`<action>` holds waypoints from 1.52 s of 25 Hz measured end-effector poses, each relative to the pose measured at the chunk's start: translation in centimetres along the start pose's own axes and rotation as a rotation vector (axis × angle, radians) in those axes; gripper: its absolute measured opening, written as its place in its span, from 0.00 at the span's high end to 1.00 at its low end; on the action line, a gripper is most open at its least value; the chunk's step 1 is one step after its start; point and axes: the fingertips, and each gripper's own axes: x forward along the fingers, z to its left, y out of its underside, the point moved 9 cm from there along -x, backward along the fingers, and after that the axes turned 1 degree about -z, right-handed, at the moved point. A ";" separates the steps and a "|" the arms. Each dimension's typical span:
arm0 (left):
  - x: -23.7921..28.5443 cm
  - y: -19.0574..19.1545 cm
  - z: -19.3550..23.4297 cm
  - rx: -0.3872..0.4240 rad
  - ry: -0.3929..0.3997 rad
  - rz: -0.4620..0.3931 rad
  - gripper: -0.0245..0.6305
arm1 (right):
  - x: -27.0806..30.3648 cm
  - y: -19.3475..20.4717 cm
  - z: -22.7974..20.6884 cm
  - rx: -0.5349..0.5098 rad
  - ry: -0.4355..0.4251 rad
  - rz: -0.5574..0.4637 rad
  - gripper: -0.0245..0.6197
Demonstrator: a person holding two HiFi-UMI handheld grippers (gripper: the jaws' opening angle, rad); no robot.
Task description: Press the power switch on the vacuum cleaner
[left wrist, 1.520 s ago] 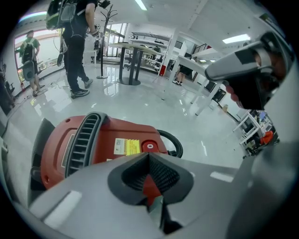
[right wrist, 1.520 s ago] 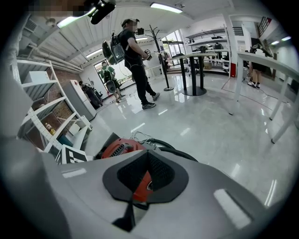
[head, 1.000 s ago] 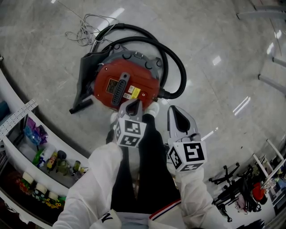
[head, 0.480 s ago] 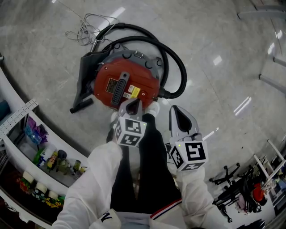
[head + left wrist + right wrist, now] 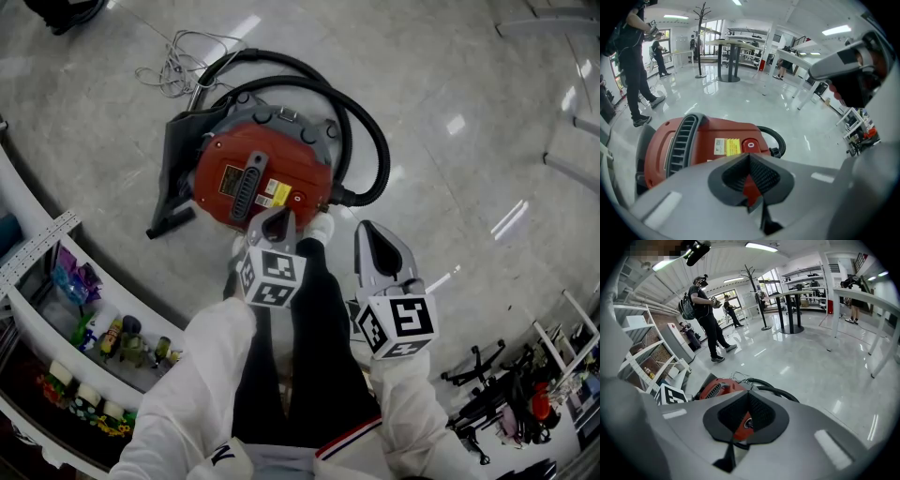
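Head view shows left hand-held gripper (image 5: 278,220) and right hand-held gripper (image 5: 370,234), both closed and empty, just short of the vacuum cleaner (image 5: 253,178), its power switch (image 5: 749,145) apparently not yet pressed.

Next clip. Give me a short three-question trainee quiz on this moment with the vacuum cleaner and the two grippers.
1. True or false: the right gripper is holding the black hose of the red vacuum cleaner.
2. Which gripper is nearer the vacuum cleaner's round power switch? A) the left gripper B) the right gripper C) both are equally near
3. Fill in: the jaws of both grippers are ____.

Key: 1 false, because the hose lies on the floor, apart from that gripper. 2 A. 3 shut.
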 end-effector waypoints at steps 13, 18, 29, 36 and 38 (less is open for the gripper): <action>0.0 0.1 0.0 0.003 0.005 0.000 0.96 | 0.0 0.2 0.0 0.002 -0.002 0.003 0.96; 0.0 0.1 0.0 0.000 0.009 -0.003 0.96 | 0.0 0.0 0.1 0.000 -0.004 0.003 0.96; 0.4 0.5 0.0 -0.002 0.010 0.011 0.96 | 0.3 0.2 0.0 -0.001 -0.006 0.012 0.96; 0.4 0.5 0.0 -0.016 0.006 0.012 0.96 | 0.3 0.0 -0.1 -0.005 0.001 0.011 0.96; 0.4 0.6 0.0 -0.025 0.014 0.010 0.96 | 0.1 -0.2 0.0 -0.008 0.004 0.007 0.96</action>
